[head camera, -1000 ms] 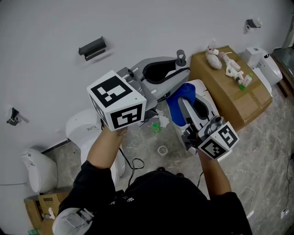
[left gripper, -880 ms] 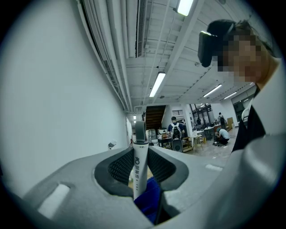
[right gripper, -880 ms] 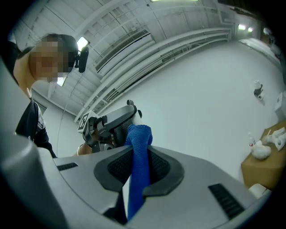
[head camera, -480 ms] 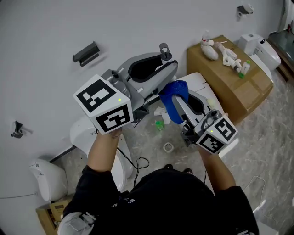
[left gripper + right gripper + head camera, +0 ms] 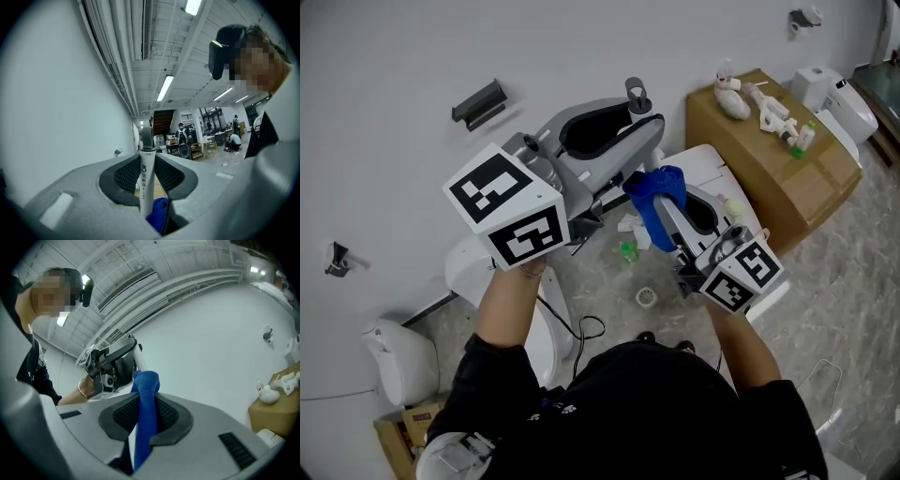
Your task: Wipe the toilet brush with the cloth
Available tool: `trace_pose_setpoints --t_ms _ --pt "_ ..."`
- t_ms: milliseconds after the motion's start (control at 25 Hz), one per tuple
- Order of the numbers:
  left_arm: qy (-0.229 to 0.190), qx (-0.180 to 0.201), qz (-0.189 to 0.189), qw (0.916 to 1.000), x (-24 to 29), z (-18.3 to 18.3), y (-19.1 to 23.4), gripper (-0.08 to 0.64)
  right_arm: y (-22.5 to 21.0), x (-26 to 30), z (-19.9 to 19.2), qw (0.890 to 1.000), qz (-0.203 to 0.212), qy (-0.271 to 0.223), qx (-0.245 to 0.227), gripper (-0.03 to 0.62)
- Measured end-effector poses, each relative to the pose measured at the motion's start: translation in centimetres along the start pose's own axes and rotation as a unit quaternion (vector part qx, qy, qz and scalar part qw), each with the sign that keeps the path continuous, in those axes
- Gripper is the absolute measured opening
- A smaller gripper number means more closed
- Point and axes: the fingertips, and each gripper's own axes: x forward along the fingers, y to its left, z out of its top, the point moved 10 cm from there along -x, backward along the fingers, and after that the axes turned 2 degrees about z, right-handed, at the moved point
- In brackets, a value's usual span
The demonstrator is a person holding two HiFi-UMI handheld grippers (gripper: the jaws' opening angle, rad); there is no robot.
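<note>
- My left gripper [image 5: 148, 180] pinches the toilet brush [image 5: 146, 161] by its stiff, smooth white handle, in mid-air.
- My right gripper [image 5: 145, 417] clamps the soft blue cloth [image 5: 146, 385] against that handle; it is likely slippery, so I should grip firmly.

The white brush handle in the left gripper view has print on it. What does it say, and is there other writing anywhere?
Toilet brush handle: a round logo above a column of dark characters, too small and blurred to read.
Marker cubes, left and right: black-and-white square patterns only, no words.
Small cardboard box: print too small to read.
</note>
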Motion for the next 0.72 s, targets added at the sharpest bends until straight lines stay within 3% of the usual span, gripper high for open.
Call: trace_pose_setpoints --t_ms 720 --pt "0.007 0.004 0.004 1.0 -0.1 0.3 -0.2 0.1 -0.9 -0.6 -2.1 1.0 -0.016 0.022 0.01 0.064"
